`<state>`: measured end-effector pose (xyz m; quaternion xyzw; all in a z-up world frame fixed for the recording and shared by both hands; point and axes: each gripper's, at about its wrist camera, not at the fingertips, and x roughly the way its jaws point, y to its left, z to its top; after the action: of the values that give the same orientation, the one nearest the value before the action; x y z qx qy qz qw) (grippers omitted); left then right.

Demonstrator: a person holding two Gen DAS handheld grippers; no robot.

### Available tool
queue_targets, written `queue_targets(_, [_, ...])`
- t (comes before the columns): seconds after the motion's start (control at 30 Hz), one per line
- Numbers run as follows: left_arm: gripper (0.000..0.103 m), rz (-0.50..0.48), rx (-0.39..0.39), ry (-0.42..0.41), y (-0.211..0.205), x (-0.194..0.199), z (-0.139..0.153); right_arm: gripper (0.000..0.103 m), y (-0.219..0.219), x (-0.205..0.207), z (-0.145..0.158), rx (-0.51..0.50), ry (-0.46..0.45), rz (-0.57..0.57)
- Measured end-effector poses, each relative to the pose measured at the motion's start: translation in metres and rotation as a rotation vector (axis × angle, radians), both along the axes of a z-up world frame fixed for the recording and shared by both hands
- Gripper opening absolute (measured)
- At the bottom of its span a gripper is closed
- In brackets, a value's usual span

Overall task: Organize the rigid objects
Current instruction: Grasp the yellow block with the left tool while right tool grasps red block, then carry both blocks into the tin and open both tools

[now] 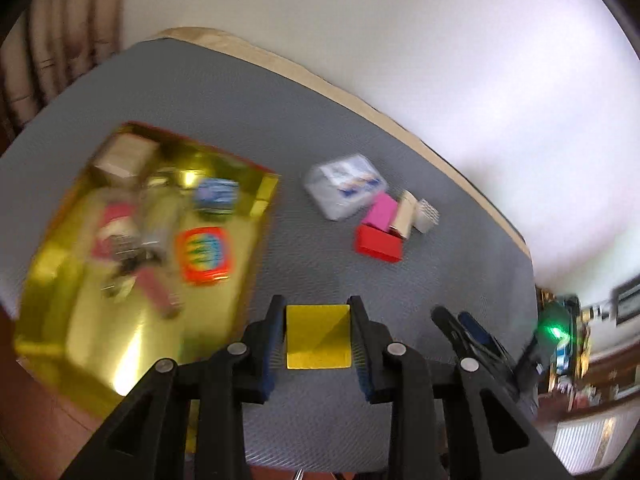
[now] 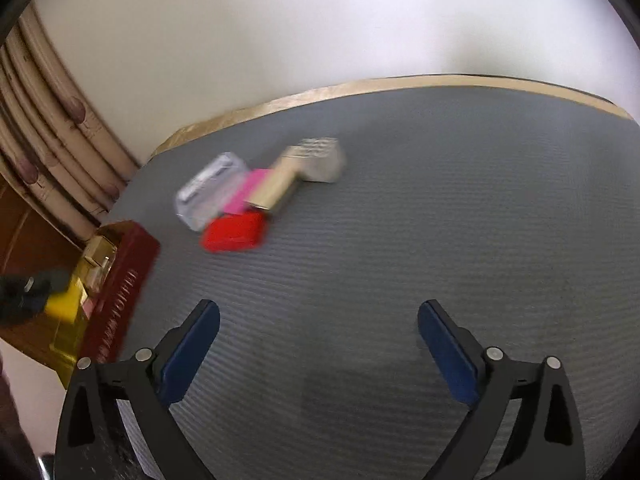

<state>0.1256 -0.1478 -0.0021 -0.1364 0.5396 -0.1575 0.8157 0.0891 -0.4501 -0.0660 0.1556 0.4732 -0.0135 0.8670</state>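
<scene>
My left gripper [image 1: 318, 312] is shut on a yellow block [image 1: 319, 337], held above the grey mat just right of the gold tray [image 1: 52, 264]. The tray holds several items, among them a cardboard box [image 1: 122, 156] and an orange-rimmed tin [image 1: 205, 255]. A cluster lies on the mat farther off: a clear plastic case [image 1: 344, 185], a pink block [image 1: 380, 210], a red block [image 1: 378, 243], a beige block [image 1: 404, 216] and a white block [image 1: 426, 216]. My right gripper [image 2: 319, 318] is open and empty above the mat, with the cluster [image 2: 236, 232] ahead to its left.
The grey mat [image 2: 440, 220] covers a table with a pale wooden far edge [image 2: 360, 86] against a white wall. The tray's dark red side [image 2: 120, 300] shows at the left of the right wrist view. Curtains [image 2: 48, 128] hang at the far left.
</scene>
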Motion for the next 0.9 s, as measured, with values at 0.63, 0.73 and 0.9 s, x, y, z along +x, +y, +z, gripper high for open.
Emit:
queue_targets(0.63, [0.031,0.201,0.024,-0.008,0.148,-0.004,-0.004,0.081,0.074,0.082,-0.034,-0.178,0.085,-0.050])
queue_targets(0.73, [0.031,0.197,0.047,-0.008,0.148,-0.003,-0.008,0.059,0.078,0.085,-0.033,-0.200,0.083,-0.040])
queue_targets(0.9, [0.031,0.213,0.110,-0.027,0.148,-0.002,-0.012,0.058,0.067,0.075,-0.027,-0.160,0.082,-0.037])
